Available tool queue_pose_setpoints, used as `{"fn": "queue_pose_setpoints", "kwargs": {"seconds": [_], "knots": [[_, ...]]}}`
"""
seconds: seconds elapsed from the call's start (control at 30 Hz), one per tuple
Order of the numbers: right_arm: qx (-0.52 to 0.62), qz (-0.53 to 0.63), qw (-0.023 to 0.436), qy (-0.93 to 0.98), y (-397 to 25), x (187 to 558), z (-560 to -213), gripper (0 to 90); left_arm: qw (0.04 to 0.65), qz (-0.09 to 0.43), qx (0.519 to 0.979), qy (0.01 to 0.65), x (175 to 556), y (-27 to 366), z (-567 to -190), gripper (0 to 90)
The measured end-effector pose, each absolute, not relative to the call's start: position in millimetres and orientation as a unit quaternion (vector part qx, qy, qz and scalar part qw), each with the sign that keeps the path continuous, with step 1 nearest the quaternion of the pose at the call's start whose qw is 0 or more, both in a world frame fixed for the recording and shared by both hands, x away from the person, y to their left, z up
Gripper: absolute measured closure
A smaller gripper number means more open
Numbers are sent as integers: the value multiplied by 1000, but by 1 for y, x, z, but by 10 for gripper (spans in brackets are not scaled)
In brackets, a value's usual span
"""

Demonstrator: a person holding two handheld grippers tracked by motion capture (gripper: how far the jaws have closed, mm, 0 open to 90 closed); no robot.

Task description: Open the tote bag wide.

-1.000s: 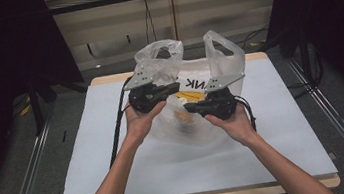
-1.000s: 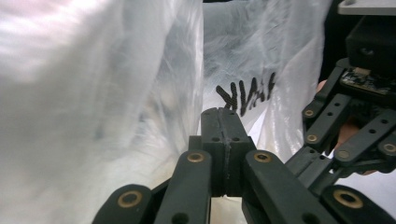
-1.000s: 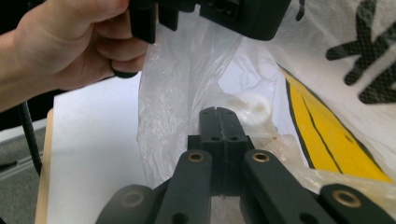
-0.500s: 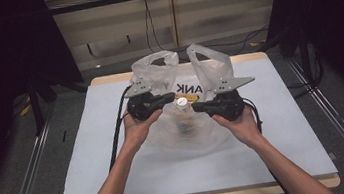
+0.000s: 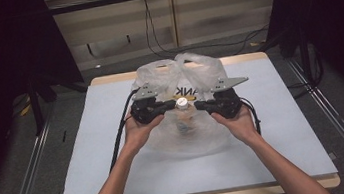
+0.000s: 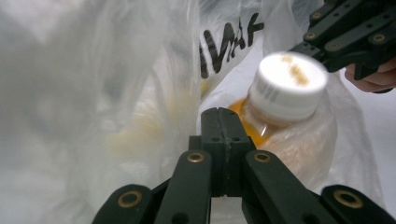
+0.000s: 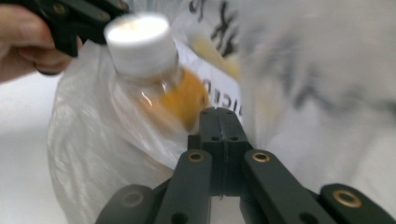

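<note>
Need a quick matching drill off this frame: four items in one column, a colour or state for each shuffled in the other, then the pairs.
Items
1. translucent plastic carrier bag
2. round screw cap of the bottle
3. liquid inside the clear plastic bottle
4. left tool

Descriptions
A. orange
B. black, jaws pressed together
C. white, ribbed around its side
D. see-through, with black lettering

Pairs: 1-D, 2-C, 3-A, 4-B
</note>
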State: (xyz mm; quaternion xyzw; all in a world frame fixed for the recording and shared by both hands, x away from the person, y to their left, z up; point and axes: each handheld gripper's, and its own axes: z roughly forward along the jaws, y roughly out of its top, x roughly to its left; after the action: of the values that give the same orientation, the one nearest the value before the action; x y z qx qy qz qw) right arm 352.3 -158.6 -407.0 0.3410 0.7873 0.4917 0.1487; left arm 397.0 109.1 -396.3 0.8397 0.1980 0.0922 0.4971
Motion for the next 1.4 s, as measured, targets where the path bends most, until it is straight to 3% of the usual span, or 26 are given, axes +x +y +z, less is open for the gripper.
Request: {"fn": "queue_pose_setpoints", "kwargs": {"seconds": [0.77,1.3,1.4], "knots": [[379,378,107,838,-173,360,-481,900,362,64,909,194,395,113,-470,900],[379,314,117,863,-207,346,-474,900,279,93,935,198,396,152,-467,900],[385,309,115,862,-218,343,-474,900,286,77,932,211,397,166,-467,900]]}}
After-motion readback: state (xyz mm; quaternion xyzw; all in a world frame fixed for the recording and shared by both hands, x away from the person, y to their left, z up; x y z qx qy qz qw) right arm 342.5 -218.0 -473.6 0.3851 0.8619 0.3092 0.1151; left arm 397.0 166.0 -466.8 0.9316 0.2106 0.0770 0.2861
